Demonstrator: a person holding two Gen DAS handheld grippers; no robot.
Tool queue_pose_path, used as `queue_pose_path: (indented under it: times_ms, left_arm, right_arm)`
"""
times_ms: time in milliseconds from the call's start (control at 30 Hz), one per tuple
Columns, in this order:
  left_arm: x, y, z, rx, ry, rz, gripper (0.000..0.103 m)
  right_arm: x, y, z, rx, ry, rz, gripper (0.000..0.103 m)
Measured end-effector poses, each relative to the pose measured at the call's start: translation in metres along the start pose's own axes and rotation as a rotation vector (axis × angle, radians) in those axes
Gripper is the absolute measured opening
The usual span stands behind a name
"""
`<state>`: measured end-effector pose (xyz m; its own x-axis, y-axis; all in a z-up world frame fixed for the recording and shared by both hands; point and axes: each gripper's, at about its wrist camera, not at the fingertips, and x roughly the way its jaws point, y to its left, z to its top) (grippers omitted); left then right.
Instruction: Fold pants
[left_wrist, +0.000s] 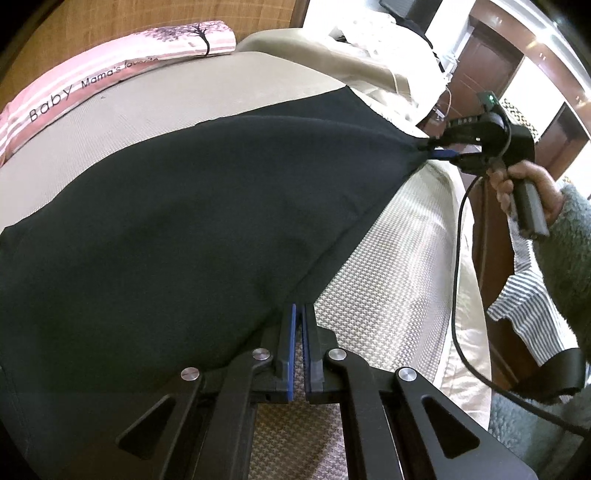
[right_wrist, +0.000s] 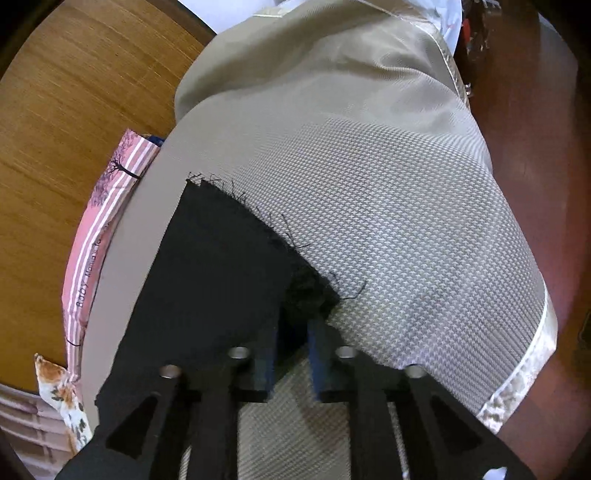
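Observation:
The black pants (left_wrist: 177, 229) hang stretched above the beige bed (left_wrist: 406, 258). My left gripper (left_wrist: 300, 310) is shut on their near edge, blue pads pressed together on the cloth. My right gripper (left_wrist: 439, 149) shows at the right of the left wrist view, shut on the far corner and pulling the cloth taut. In the right wrist view the right gripper (right_wrist: 295, 325) pinches the frayed black hem of the pants (right_wrist: 221, 258), and the rest of them trails left over the bed (right_wrist: 388, 221).
A pink striped pillow (left_wrist: 110, 74) lies at the head of the bed by the wooden headboard (right_wrist: 74, 110). The bed's right edge (right_wrist: 524, 380) drops to a dark red floor. A black cable (left_wrist: 458, 277) hangs from the right gripper.

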<state>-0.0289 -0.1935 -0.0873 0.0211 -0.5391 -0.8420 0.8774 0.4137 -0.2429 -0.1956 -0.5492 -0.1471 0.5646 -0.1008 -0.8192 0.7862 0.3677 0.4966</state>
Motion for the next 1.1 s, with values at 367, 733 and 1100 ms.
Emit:
queue_pose_path:
  times_ms: [367, 733, 1100]
  left_arm:
    - [-0.028, -0.002, -0.003, 0.02, -0.068, -0.034, 0.004]
    - [-0.11, 0.126, -0.031, -0.337, -0.212, 0.323, 0.011]
    - [-0.144, 0.216, -0.154, -0.686, -0.221, 0.395, 0.009]
  right_arm:
    - [-0.033, 0.141, -0.013, -0.413, -0.03, 0.098, 0.057]
    - [0.084, 0.368, -0.149, -0.903, 0.39, 0.416, 0.056]
    - [0.177, 0.445, -0.243, -1.033, 0.714, 0.447, 0.052]
